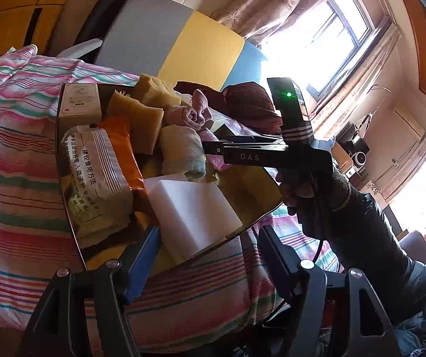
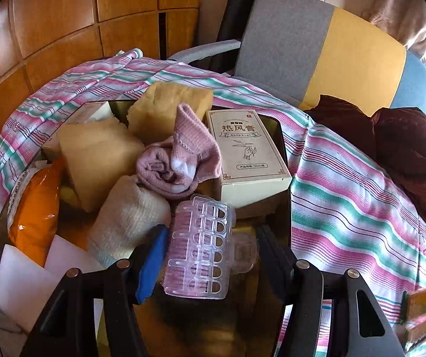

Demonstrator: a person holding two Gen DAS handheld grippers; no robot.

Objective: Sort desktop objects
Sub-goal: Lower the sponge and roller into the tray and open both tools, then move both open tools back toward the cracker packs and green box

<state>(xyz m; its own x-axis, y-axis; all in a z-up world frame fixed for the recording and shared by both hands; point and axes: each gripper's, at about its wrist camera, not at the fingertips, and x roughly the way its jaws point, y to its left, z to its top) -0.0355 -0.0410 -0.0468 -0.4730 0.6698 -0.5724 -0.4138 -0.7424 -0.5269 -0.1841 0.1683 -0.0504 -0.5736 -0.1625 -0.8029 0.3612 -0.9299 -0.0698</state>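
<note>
Here, hair clip (image 2: 199, 247) between right tool's (image 2: 213, 255) fingers.

The tray (image 2: 284, 136) is packed: sponges (image 2: 100, 157), rolled socks (image 2: 180, 160), a box (image 2: 248, 154) and snack packets (image 1: 100, 178) touch one another. The striped cloth (image 2: 347, 202) right of it lies bare.

Left gripper (image 1: 210, 255): black angular finger frames, silver round screws at pivots, blue pad on one finger. Right gripper (image 1: 213, 145), past the left one: slim black fingers, "DAS" lettering, green light on upright black block, striped band, black cable. Dark sleeve (image 1: 370, 232), knit cuff.
</note>
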